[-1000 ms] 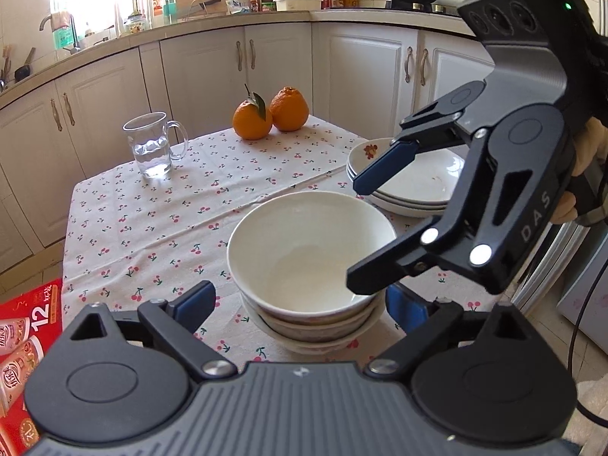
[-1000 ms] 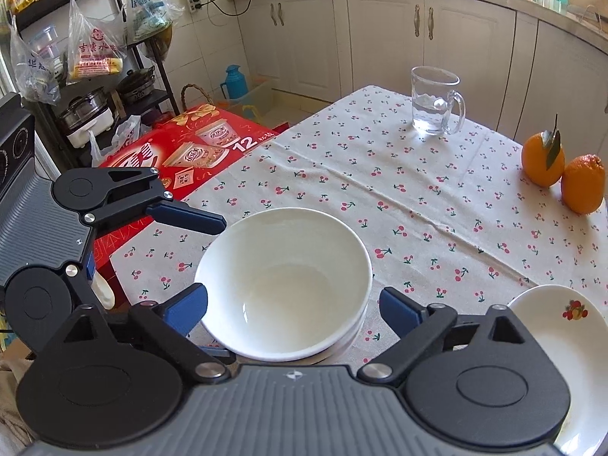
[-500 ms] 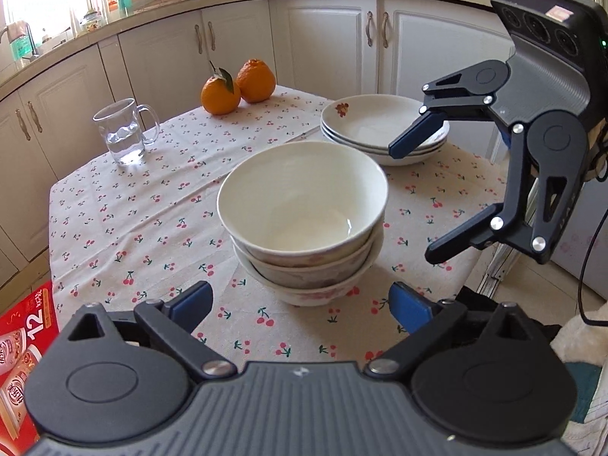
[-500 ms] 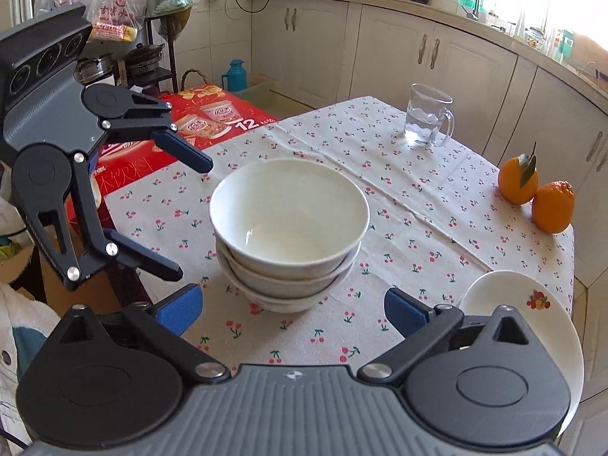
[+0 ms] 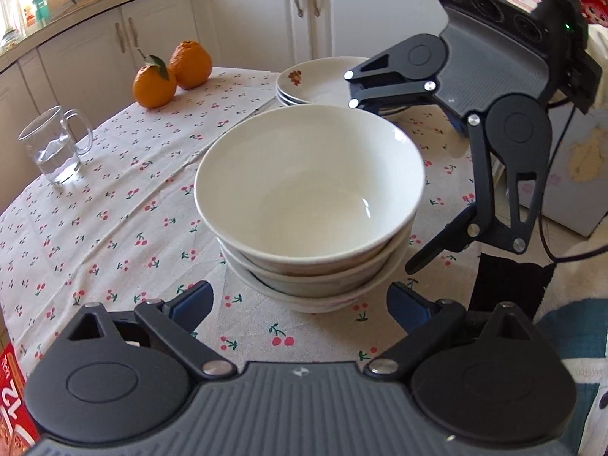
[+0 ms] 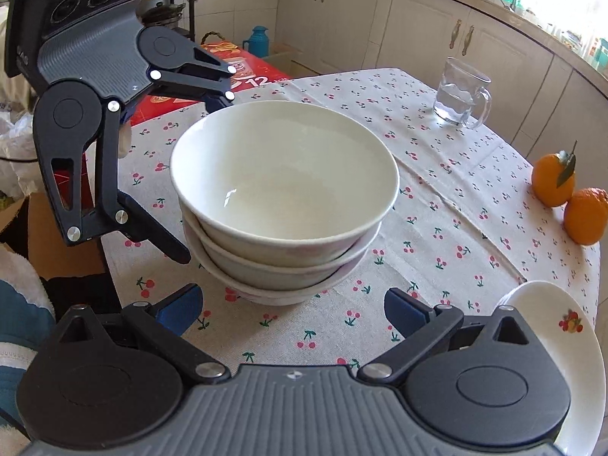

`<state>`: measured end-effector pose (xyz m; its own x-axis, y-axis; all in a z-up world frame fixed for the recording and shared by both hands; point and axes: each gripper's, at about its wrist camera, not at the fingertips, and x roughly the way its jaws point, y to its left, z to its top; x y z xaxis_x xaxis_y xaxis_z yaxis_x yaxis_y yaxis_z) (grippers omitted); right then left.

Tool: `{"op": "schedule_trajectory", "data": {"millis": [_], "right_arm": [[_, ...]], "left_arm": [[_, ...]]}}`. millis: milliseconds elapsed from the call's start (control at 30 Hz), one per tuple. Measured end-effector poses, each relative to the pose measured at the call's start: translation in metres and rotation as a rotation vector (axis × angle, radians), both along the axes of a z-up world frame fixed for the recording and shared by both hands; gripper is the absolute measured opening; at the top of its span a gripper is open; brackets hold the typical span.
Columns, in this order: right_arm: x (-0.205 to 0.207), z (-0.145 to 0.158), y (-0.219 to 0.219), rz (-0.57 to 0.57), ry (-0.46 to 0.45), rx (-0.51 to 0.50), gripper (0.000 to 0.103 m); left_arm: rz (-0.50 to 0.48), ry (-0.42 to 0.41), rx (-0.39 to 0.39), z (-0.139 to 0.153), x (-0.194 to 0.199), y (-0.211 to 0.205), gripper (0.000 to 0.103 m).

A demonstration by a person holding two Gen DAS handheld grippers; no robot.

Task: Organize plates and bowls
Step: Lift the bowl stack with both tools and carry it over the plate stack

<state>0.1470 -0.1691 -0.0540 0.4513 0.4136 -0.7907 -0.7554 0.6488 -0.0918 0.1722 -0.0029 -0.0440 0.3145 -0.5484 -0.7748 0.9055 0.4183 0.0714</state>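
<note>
A stack of three white bowls point(image 5: 309, 205) point(image 6: 285, 186) stands on the cherry-print tablecloth point(image 5: 114, 209) near the table's front edge. Behind it sits a stack of white plates point(image 5: 315, 79) with a fruit print, seen at the lower right in the right wrist view as plates point(image 6: 551, 326). My left gripper point(image 5: 298, 304) point(image 6: 203, 178) is open, its fingers spread around the left side of the bowl stack. My right gripper point(image 6: 292, 307) point(image 5: 383, 178) is open just as wide at the stack's right side. Neither gripper's pads press on the bowls.
A glass mug point(image 5: 53, 152) point(image 6: 459, 95) with water stands toward the far side of the table, with two oranges point(image 5: 171, 72) point(image 6: 566, 193) nearby. A red carton point(image 6: 228, 72) lies on the floor beyond the table edge. White cabinets point(image 5: 266, 19) line the walls.
Both grippers have sunk toward the table and rolled, closing in on the bowl stack from opposite sides. The bowls and plates have not moved.
</note>
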Motion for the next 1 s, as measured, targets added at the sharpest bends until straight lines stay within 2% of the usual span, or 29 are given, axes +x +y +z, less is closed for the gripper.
{"op": "schedule_trajectory", "data": {"millis": [133,267,500,800,1000], "right_arm": [[0.01,-0.002,0.003,0.061,0.011,-0.005,0.103],[0.02,-0.003,0.004,0.096,0.037,0.003,0.102],[0.026,-0.002,0.003,0.137,0.085,0.022,0.097],[0.031,-0.002,0.003,0.16,0.121,0.041,0.089],[0.031,-0.001,0.004,0.16,0.125,0.036,0.088]], "left_arm": [[-0.074,0.026,0.006,-0.005,0.008,-0.003,0.095],[-0.102,0.067,-0.01,-0.008,0.015,-0.005,0.088],[-0.156,0.104,-0.017,-0.01,0.02,-0.006,0.085],[-0.182,0.115,-0.015,-0.011,0.026,-0.007,0.083],[-0.19,0.111,-0.01,-0.011,0.026,-0.006,0.082]]}}
